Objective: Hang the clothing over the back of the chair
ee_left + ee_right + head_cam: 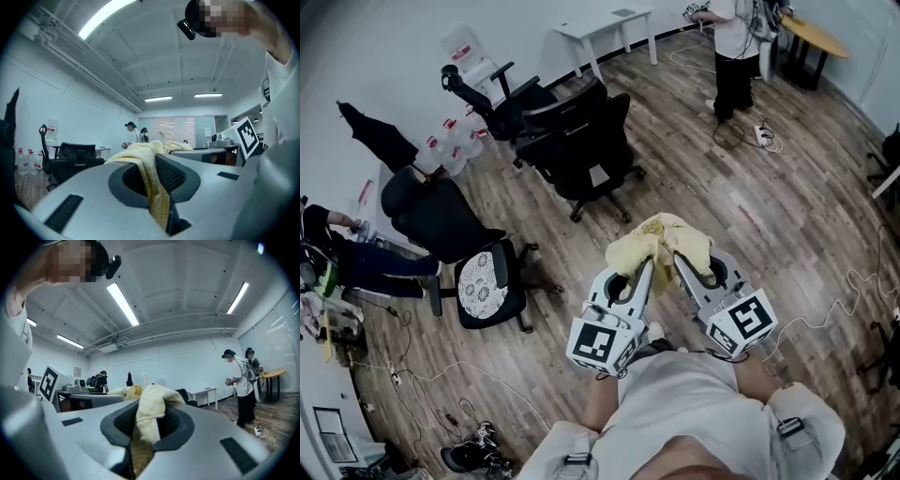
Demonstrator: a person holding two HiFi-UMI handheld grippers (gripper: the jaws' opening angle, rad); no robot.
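A pale yellow garment [660, 240] hangs bunched between my two grippers, held up at chest height over the wooden floor. My left gripper [648, 259] is shut on its left part; in the left gripper view the yellow cloth [151, 172] runs down between the jaws. My right gripper [679, 257] is shut on the right part, and in the right gripper view the yellow cloth [149, 414] bulges out over the jaws. Both grippers point level. Black office chairs [581, 145] stand ahead, a short way off; one chair [75, 158] shows at the left of the left gripper view.
Another black chair with a white lace cushion [483, 281] stands to the left, beside a seated person [356, 255]. A person [733, 56] stands at the far right near a white table [605, 33]. Cables [441, 375] trail over the floor. Water bottles [455, 141] line the wall.
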